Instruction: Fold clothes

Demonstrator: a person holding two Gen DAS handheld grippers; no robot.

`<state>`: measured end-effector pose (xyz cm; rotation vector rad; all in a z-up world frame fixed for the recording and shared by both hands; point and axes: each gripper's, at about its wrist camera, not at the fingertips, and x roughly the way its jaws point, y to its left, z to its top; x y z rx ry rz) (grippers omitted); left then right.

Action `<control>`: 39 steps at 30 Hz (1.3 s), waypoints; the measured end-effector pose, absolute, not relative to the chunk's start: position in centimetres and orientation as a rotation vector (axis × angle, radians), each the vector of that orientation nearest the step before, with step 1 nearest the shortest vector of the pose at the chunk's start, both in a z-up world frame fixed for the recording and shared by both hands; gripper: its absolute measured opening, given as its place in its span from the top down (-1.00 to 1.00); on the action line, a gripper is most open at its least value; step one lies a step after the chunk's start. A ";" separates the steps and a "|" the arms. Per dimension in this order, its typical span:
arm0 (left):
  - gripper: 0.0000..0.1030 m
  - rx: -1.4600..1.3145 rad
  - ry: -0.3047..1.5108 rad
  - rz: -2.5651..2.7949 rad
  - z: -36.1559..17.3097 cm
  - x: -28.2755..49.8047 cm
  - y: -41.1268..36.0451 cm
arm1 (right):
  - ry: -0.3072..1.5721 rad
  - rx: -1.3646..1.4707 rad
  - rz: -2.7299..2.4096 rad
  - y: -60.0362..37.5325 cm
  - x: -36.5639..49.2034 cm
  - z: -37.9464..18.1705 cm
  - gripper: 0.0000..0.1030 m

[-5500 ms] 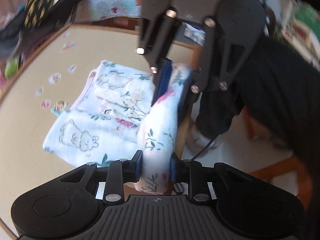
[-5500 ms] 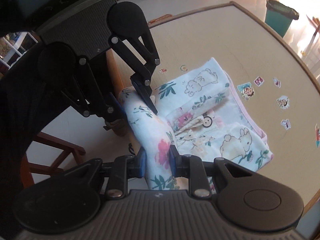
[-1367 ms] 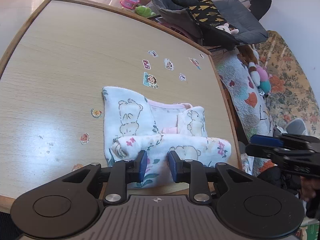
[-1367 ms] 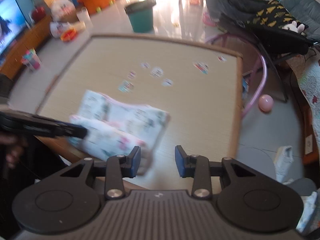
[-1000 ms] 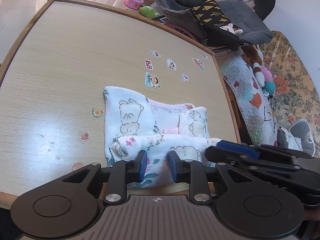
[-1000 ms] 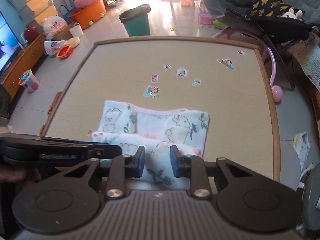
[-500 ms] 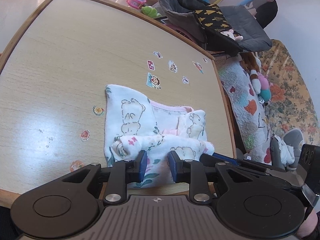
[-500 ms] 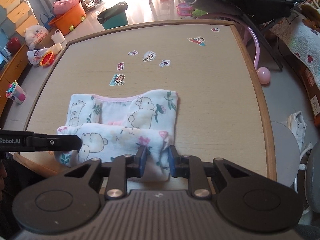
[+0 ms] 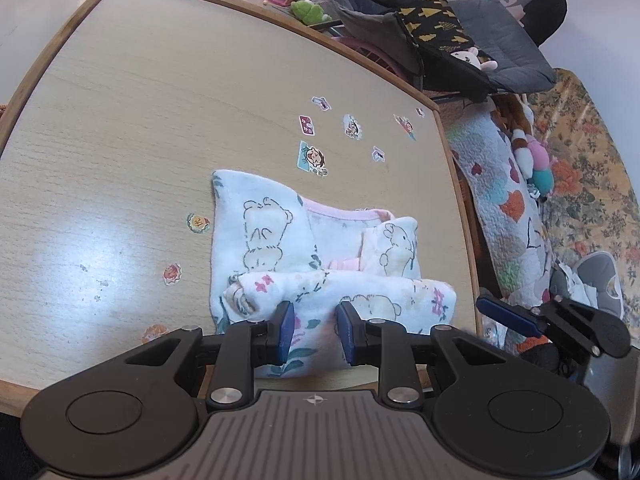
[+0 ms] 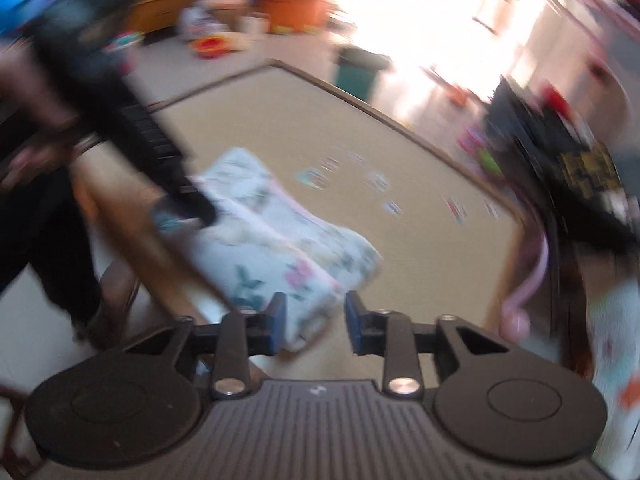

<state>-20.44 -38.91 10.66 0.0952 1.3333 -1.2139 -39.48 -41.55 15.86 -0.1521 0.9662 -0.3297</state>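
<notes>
With the left tool [image 9: 313,330] clamped on the printed garment [image 9: 280,240], draw the released right tool [image 10: 310,322] (jaws just opened, cloth corner loose between them) clear without dragging the fold near the table [image 9: 120,120] edge.

Sunlit floor [image 10: 420,20] (glaring) beyond wooden table [image 9: 120,120].

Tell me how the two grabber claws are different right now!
The left gripper pinches the folded garment between its blue pads, while the right gripper has just been opening, its pads off the cloth. The left gripper's picture is sharp; the right gripper's is blurred. Both are black with blue pads, at the table's near edge.
</notes>
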 end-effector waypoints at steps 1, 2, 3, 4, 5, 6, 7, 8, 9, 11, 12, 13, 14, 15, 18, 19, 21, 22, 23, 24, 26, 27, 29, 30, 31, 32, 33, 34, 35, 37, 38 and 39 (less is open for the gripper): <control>0.44 0.093 1.341 -1.212 10.6 -20.3 -39.0 | 0.972 -0.230 -0.275 -40.7 -39.1 15.7 0.14; 0.44 0.091 1.350 -1.210 10.6 -20.2 -39.1 | 0.979 -0.305 -0.220 -39.8 -38.7 15.4 0.11; 0.44 0.088 1.358 -1.208 10.5 -20.1 -39.1 | 0.995 -0.368 -0.172 -39.1 -38.3 15.0 0.09; 0.44 0.085 1.365 -1.206 10.5 -20.0 -39.2 | 1.017 -0.422 -0.147 -38.7 -37.9 14.4 0.08; 0.44 0.083 1.371 -1.205 10.4 -19.9 -39.2 | 1.039 -0.474 -0.128 -38.3 -37.5 13.7 0.08; 0.44 0.084 1.374 -1.206 10.4 -19.9 -39.3 | 1.052 -0.514 -0.114 -38.2 -37.2 13.1 0.08; 0.44 0.085 1.375 -1.208 10.4 -19.9 -39.3 | 1.063 -0.552 -0.103 -38.1 -36.9 12.4 0.08; 0.44 0.086 1.371 -1.216 10.3 -19.9 -39.3 | 1.067 -0.562 -0.100 -38.2 -36.7 12.0 0.08; 0.41 0.087 1.367 -1.227 10.3 -20.0 -39.2 | 1.068 -0.556 -0.091 -38.4 -36.5 11.7 0.08; 0.29 0.089 1.355 -1.257 10.4 -20.1 -39.1 | 1.052 -0.550 -0.099 -38.8 -36.3 11.4 0.08; 0.20 0.093 1.346 -1.279 10.5 -20.2 -39.1 | 1.060 -0.532 -0.096 -39.1 -36.2 11.1 0.08; 0.12 0.106 1.325 -1.305 10.8 -20.5 -39.0 | 1.068 -0.521 -0.093 -39.3 -36.1 11.0 0.08; 0.07 0.123 1.299 -1.333 11.2 -20.7 -39.0 | 1.071 -0.504 -0.094 -39.5 -35.9 11.0 0.09; -0.03 0.148 1.262 -1.367 11.7 -21.0 -38.9 | 1.073 -0.485 -0.096 -39.7 -35.8 11.0 0.09; -0.19 0.318 1.086 -1.506 13.7 -22.5 -38.4 | 1.083 -0.440 -0.092 -40.3 -35.4 11.2 0.09; -0.25 0.405 1.008 -1.553 14.3 -23.1 -38.2 | 1.087 -0.428 -0.088 -40.5 -35.2 11.3 0.09; -0.33 0.571 0.854 -1.631 15.3 -24.3 -37.7 | 1.093 -0.405 -0.079 -40.8 -35.1 11.4 0.09; -0.36 0.658 0.776 -1.667 15.5 -24.9 -37.5 | 1.095 -0.398 -0.074 -40.9 -35.0 11.4 0.09; -0.36 0.738 0.707 -1.698 15.4 -25.3 -37.3 | 1.097 -0.391 -0.068 -41.1 -35.0 11.4 0.09; -0.36 0.803 0.658 -1.723 15.3 -25.6 -37.3 | 1.100 -0.384 -0.063 -41.3 -35.0 11.4 0.09; -0.36 0.898 0.593 -1.772 14.7 -25.9 -37.4 | 1.108 -0.378 -0.051 -41.5 -34.9 11.4 0.08; -0.36 0.938 0.562 -1.794 14.4 -26.0 -37.5 | 1.111 -0.373 -0.047 -41.6 -34.9 11.4 0.08; -0.36 1.006 0.491 -1.814 14.0 -26.2 -37.7 | 1.115 -0.361 -0.041 -41.9 -34.9 11.4 0.08; -0.35 1.031 0.461 -1.820 13.9 -26.4 -37.8 | 1.116 -0.355 -0.038 -42.1 -34.9 11.4 0.08; -0.32 1.050 0.437 -1.825 13.9 -26.4 -37.9 | 1.116 -0.349 -0.036 -42.2 -34.9 11.4 0.08; -0.30 1.070 0.413 -1.830 14.0 -26.5 -37.9 | 1.115 -0.342 -0.034 -42.3 -34.9 11.4 0.08; -0.30 1.093 0.389 -1.831 13.9 -26.7 -37.9 | 1.115 -0.337 -0.034 -42.4 -34.9 11.4 0.08; -0.30 1.116 0.366 -1.835 13.8 -26.8 -38.0 | 1.114 -0.332 -0.034 -42.5 -34.9 11.4 0.08; -0.30 1.142 0.347 -1.844 13.8 -27.0 -37.9 | 1.113 -0.330 -0.034 -42.5 -34.9 11.5 0.08; -0.30 1.173 0.337 -1.862 13.6 -27.1 -37.9 | 1.112 -0.328 -0.035 -42.6 -34.9 11.5 0.08; -0.30 1.180 0.342 -1.870 13.6 -27.0 -37.9 | 1.111 -0.328 -0.035 -42.6 -34.9 11.5 0.08; -0.30 1.184 0.345 -1.876 13.6 -26.9 -38.0 | 1.111 -0.329 -0.036 -42.6 -34.9 11.5 0.08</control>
